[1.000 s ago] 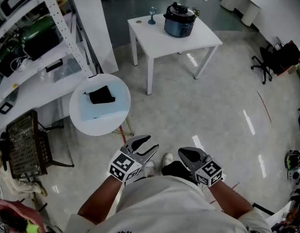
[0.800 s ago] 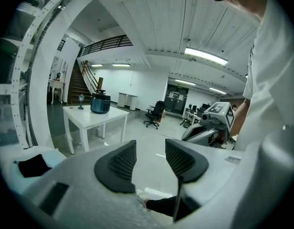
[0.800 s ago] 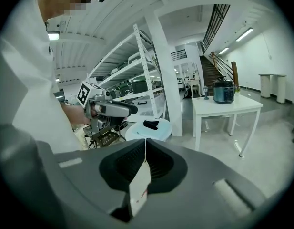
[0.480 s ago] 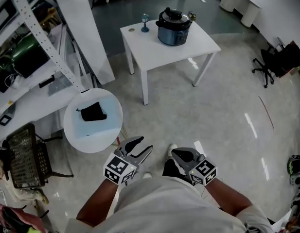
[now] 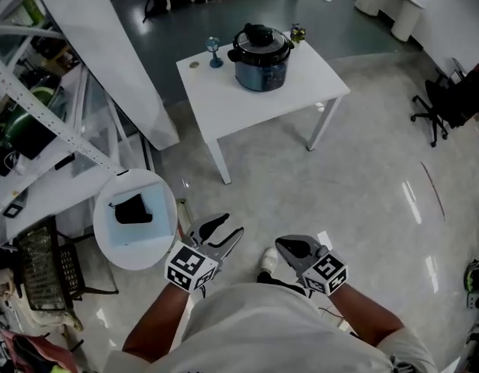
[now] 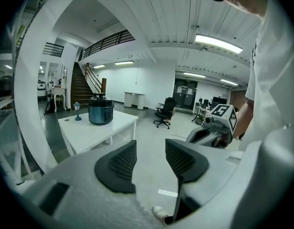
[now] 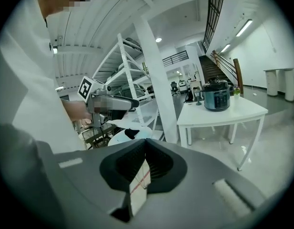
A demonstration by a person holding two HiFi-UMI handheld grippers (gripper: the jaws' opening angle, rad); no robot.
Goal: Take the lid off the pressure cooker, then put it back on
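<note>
The dark blue pressure cooker point(image 5: 261, 67) stands on a white square table point(image 5: 301, 92) far ahead, its black lid point(image 5: 259, 37) seated on top. The cooker also shows in the left gripper view point(image 6: 100, 111) and the right gripper view point(image 7: 216, 98). Both grippers hang low by the person's waist, well short of the table. My left gripper point(image 5: 227, 228) is open with nothing between its pads point(image 6: 119, 163). My right gripper point(image 5: 289, 245) is shut, its pads point(image 7: 158, 163) together and empty.
A small blue lamp-shaped ornament point(image 5: 214, 53) stands on the table left of the cooker. A round white side table point(image 5: 134, 243) with a black cloth point(image 5: 133, 210) is at my left. Behind it are a metal shelf rack point(image 5: 22, 130) and a slanted white column point(image 5: 107, 53). An office chair point(image 5: 456, 99) stands far right.
The view has advanced across the floor: the table and cooker sit lower and closer, the round side table has slid back to the left. Both grippers keep their jaw states.
</note>
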